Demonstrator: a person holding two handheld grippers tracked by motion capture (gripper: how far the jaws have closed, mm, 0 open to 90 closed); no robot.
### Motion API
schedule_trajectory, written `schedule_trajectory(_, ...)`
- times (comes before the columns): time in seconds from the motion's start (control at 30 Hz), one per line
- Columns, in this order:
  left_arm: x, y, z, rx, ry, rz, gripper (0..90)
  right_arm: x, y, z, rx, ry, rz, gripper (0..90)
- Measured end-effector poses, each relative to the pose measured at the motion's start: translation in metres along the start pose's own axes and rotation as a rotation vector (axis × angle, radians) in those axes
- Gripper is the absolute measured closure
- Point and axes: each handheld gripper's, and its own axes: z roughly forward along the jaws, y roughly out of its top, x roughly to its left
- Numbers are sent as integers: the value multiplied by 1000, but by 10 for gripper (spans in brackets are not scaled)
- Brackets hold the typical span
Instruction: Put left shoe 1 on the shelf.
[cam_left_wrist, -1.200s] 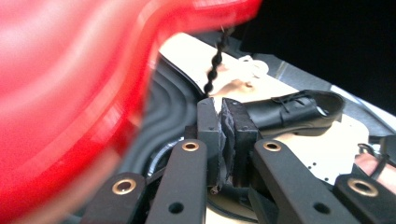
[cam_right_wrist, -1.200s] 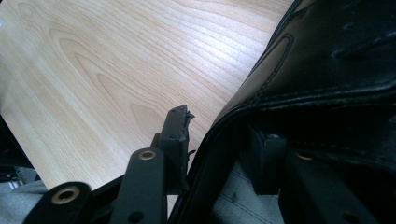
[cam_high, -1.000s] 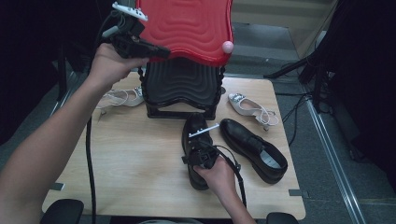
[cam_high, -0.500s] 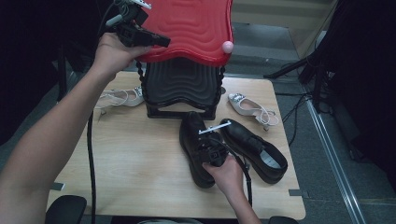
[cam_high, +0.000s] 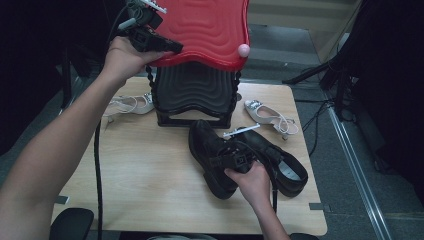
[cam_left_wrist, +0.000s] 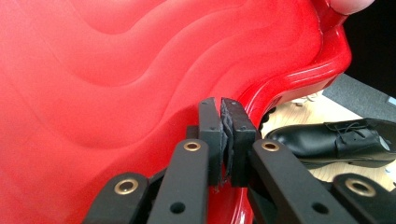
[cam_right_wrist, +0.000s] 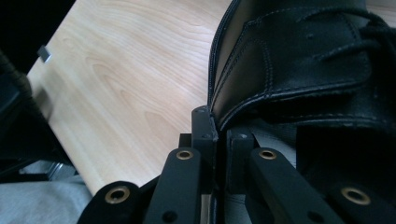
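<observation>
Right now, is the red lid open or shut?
Open. The left gripper holds the red lid raised above the black box, its jaws clamped on the lid's edge.

Right gripper (cam_right_wrist: 218, 140) jaws pinch collar of black shoe (cam_right_wrist: 299, 70); wooden table (cam_right_wrist: 126, 79) beneath.
</observation>
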Motion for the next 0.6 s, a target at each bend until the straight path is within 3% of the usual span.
schedule_trajectory(0.3,1,-2,0,-9,-4,-11,881,10,6,-13,-15,57,-20,868)
schedule_trajectory(0.6,1,-2,0,-4,-5,-15,892,31,22,-43,-65,89,-75,867)
